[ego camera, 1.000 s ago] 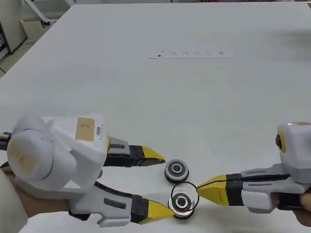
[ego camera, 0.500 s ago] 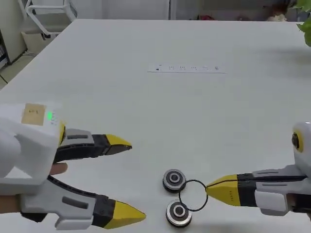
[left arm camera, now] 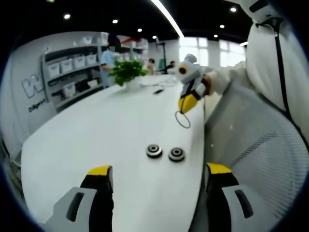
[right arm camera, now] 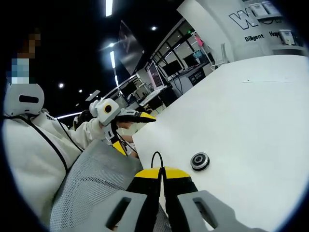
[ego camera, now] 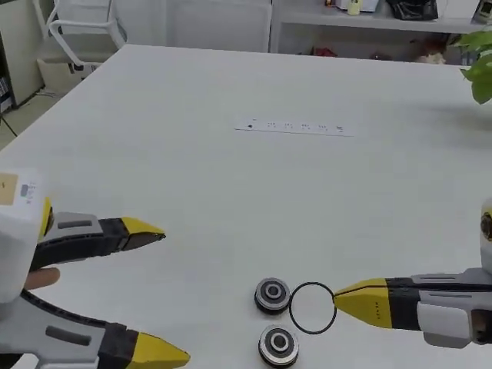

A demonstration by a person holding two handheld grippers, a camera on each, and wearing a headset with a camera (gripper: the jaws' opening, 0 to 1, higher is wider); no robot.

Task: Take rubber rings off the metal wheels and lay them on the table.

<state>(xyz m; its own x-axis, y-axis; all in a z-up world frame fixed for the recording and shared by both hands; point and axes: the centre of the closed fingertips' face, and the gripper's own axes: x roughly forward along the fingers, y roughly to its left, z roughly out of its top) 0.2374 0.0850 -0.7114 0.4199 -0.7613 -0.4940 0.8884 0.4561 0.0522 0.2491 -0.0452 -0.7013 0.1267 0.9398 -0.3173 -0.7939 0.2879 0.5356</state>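
Observation:
Two metal wheels [ego camera: 272,295] [ego camera: 278,345] lie flat near the table's front edge; they also show as wheels [left arm camera: 154,151] [left arm camera: 176,154] ahead of my left gripper [left arm camera: 158,173]. My right gripper [ego camera: 338,300] is shut on a thin black rubber ring [ego camera: 313,307], which hangs from its tips just right of the wheels. From the other side, the ring [left arm camera: 182,119] dangles below the right gripper [left arm camera: 187,102]. In the right gripper view the ring [right arm camera: 157,159] stands above the closed tips [right arm camera: 162,172], with one wheel [right arm camera: 200,161] beside them. My left gripper [ego camera: 157,296] is open, left of the wheels, holding nothing.
A flat white strip with small marks [ego camera: 295,127] lies mid-table. A white chair [ego camera: 77,31] and shelves stand beyond the far edge, and a green plant [ego camera: 480,69] sits at the far right. The table's front edge [ego camera: 231,365] runs just below the wheels.
The right gripper pulled the ring off the nearer wheel and carried it up and to the right. The left gripper drew back to the left, away from the wheels. The head camera tilted up.

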